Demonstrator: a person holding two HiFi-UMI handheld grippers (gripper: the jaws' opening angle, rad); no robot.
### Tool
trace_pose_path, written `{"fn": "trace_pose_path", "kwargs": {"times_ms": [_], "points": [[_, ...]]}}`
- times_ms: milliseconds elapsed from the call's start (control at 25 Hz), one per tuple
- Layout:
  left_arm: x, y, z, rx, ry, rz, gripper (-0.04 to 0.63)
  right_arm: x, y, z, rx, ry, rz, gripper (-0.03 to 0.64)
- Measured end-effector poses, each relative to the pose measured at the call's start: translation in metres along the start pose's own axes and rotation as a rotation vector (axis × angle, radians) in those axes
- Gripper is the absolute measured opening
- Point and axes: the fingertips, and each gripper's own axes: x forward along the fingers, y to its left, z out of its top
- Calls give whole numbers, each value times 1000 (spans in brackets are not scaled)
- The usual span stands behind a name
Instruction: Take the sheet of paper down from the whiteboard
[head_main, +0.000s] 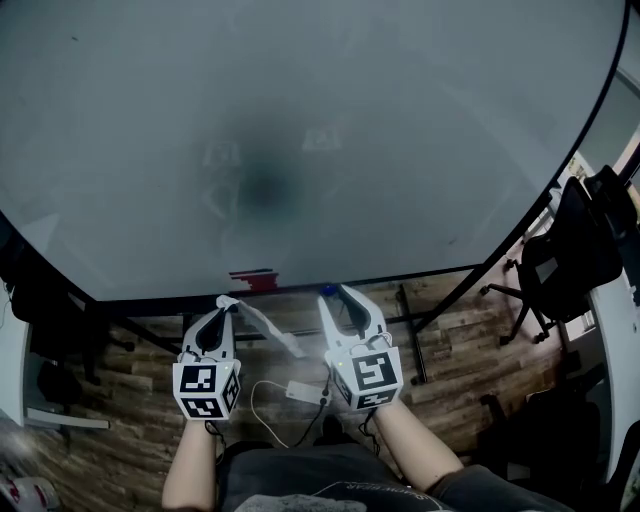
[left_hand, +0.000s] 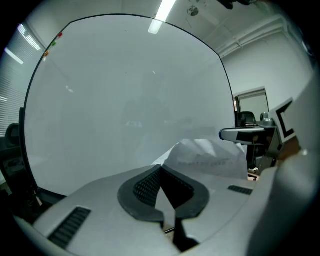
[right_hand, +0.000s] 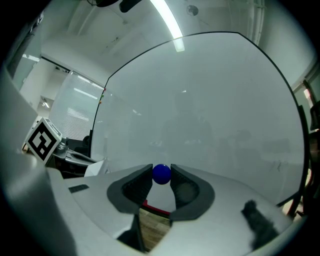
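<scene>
Well, you have the whiteboard (head_main: 300, 120) filling most of the head view, its face bare and grey. A small red piece (head_main: 252, 279) sits at its lower edge. Below it lies a wood-plank floor (head_main: 470, 330), with a white adapter (head_main: 300, 389) and its cable (head_main: 262, 405) between your arms. A black chair (head_main: 575, 250) stands off to the right of the board.

The sheet (head_main: 270, 330) carries a faint line of print, too blurred to read. Each cube (head_main: 206, 390) shows only black-and-white square markers.

Your left hand-held gripper (head_main: 222, 305) is clenched on one edge of the sheet, pads together on the thin paper. The sheet is off the board. It hangs below the board's lower edge, over the floor, and trails rightward toward your other hand. Your right hand-held gripper (head_main: 330, 293) is clamped on a small blue ball (right_hand: 161, 173), pinched between its jaw tips just in front of the board.
</scene>
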Motion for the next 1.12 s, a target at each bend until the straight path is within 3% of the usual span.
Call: {"fn": "trace_pose_path", "kwargs": {"times_ms": [400,720,1120], "points": [[-24,89,-14,-1,-37,-158,12,31,90,3,-41,8,-157,118],[-73,138,-23,-25,-107,-283,12,35,169,-1,-44,21,-257,118],[-151,168,-42,-11,-128,-463,12,-27,257,8,-60,68,-439,118]]}}
